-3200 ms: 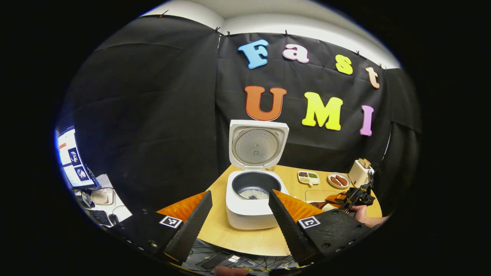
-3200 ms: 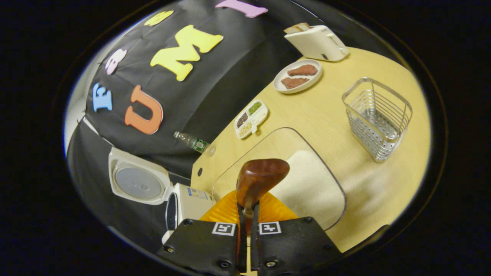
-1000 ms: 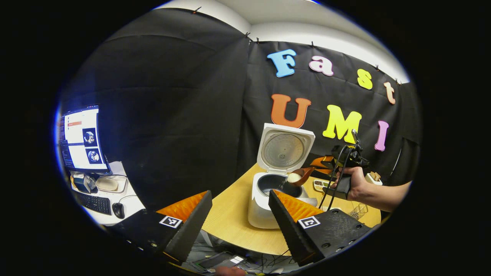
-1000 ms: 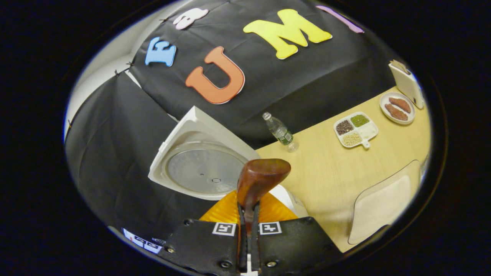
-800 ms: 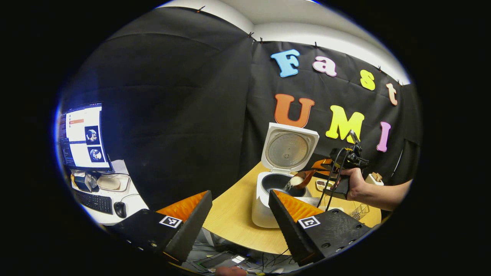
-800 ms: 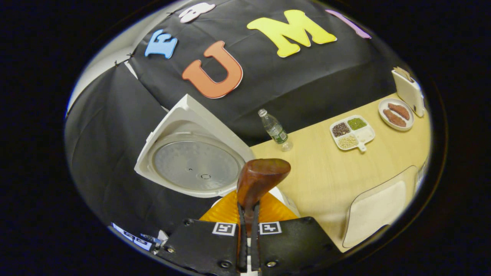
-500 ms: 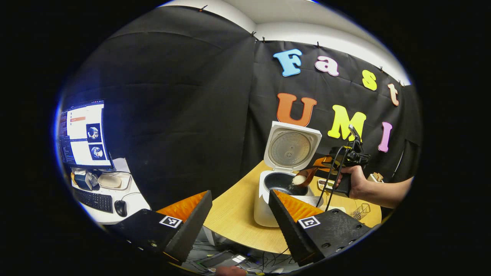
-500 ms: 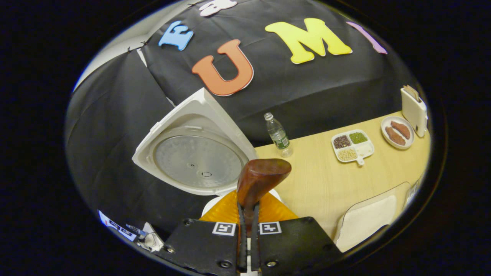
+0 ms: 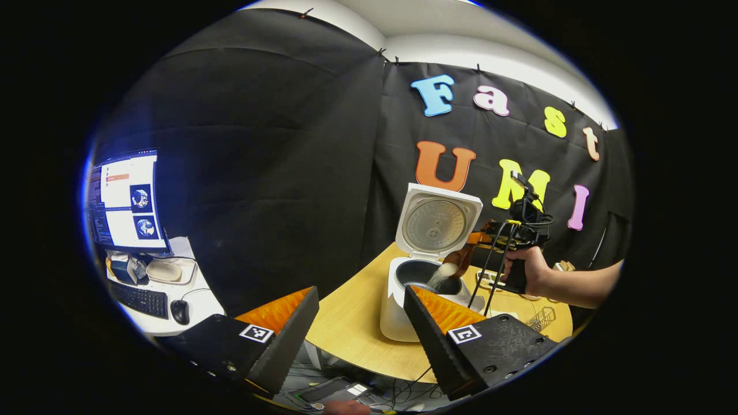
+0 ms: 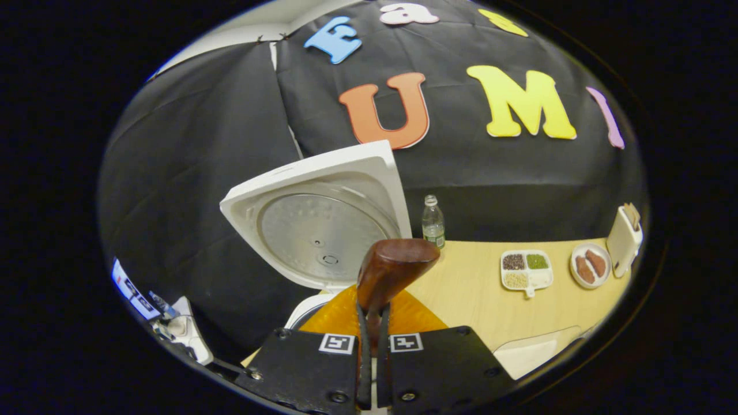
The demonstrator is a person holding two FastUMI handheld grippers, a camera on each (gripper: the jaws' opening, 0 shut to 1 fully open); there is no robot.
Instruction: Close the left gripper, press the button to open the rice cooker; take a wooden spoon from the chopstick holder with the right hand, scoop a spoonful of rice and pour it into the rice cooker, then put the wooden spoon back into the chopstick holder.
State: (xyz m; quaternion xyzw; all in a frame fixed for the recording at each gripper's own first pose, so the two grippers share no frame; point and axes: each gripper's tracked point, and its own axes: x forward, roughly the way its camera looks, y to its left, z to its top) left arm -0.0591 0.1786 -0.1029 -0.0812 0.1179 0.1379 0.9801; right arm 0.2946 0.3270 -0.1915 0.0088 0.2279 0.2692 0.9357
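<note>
The right gripper point(image 10: 372, 323), pinching the wooden spoon point(image 10: 392, 271), tips rice into the open rice cooker point(image 9: 424, 288) on the desk point(image 9: 351, 328); the left gripper point(image 9: 360, 323) waits spread, clear.

R gripper point(image 9: 481, 245) tips wooden spoon point(image 9: 458, 259), rice point(image 9: 441, 275) falling into open rice cooker point(image 9: 415, 288); L gripper point(image 9: 360, 308) agape

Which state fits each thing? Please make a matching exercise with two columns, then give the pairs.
Things:
1. rice cooker lid
2. wooden spoon
3. left gripper
4. water bottle

States:
A. open, holding nothing
B. standing upright on the table
C. raised open
D. clamped between the right gripper's fingers, pouring rice

Pairs: 1-C, 2-D, 3-A, 4-B
</note>
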